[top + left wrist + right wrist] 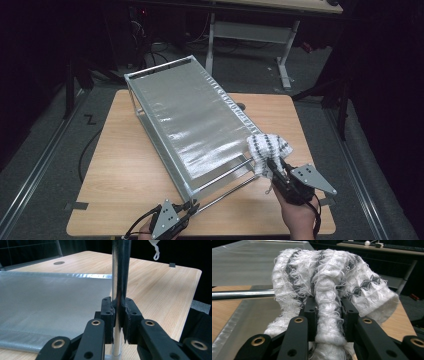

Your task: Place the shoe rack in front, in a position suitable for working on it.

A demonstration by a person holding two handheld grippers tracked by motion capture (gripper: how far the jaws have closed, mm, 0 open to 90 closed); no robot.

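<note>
A white and grey cloth (268, 150), bunched tight in the right gripper (274, 167), sits at the near right corner of a metal rack (185, 115) lying on the wooden table (120, 175), so wiping looks barely begun. The left gripper (187, 210), partly cut off at the frame's bottom edge, is clamped on the rack's chrome bar (117, 277); the rack's underside is hidden.

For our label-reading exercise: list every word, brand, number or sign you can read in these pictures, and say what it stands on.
None can be read: the metal rack, the white-and-grey cloth, the wooden table and both grippers carry no visible lettering.
A black zigzag mark on the floor is no readable character.
</note>
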